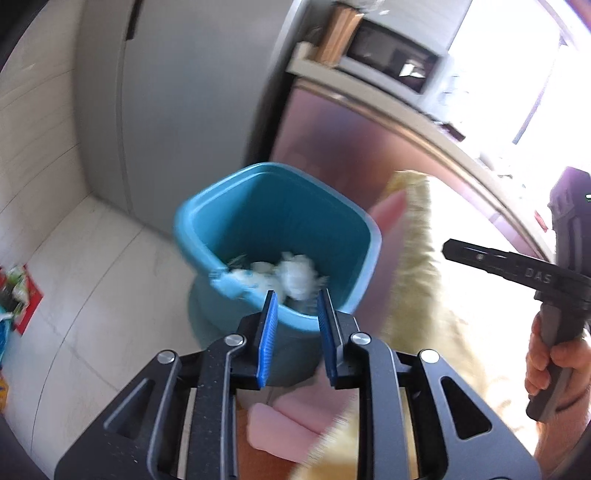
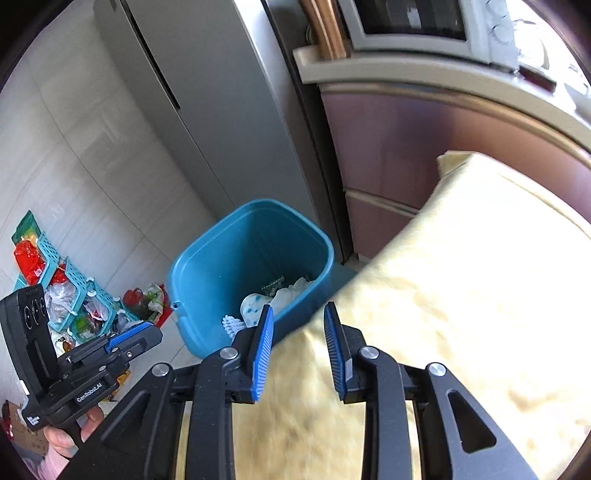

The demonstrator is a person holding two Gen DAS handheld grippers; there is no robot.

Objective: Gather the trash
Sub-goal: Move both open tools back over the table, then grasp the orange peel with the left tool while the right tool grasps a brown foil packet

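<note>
A blue trash bin (image 1: 280,206) stands on the floor beside the table; it also shows in the right wrist view (image 2: 229,254). White crumpled paper trash (image 1: 295,275) lies inside it, also seen from the right (image 2: 284,295). My left gripper (image 1: 295,306) is open and empty, just above the bin's near rim. My right gripper (image 2: 299,325) is open and empty, over the edge of the yellow tablecloth (image 2: 461,295), next to the bin. The right gripper shows from the side in the left wrist view (image 1: 454,249), and the left gripper in the right wrist view (image 2: 144,330).
A grey fridge (image 2: 207,110) stands behind the bin. A purple cabinet (image 2: 406,155) carries a microwave (image 2: 413,22). Teal baskets with bags (image 2: 70,295) stand on the floor at left. A pink cushion (image 1: 284,428) lies below the left gripper.
</note>
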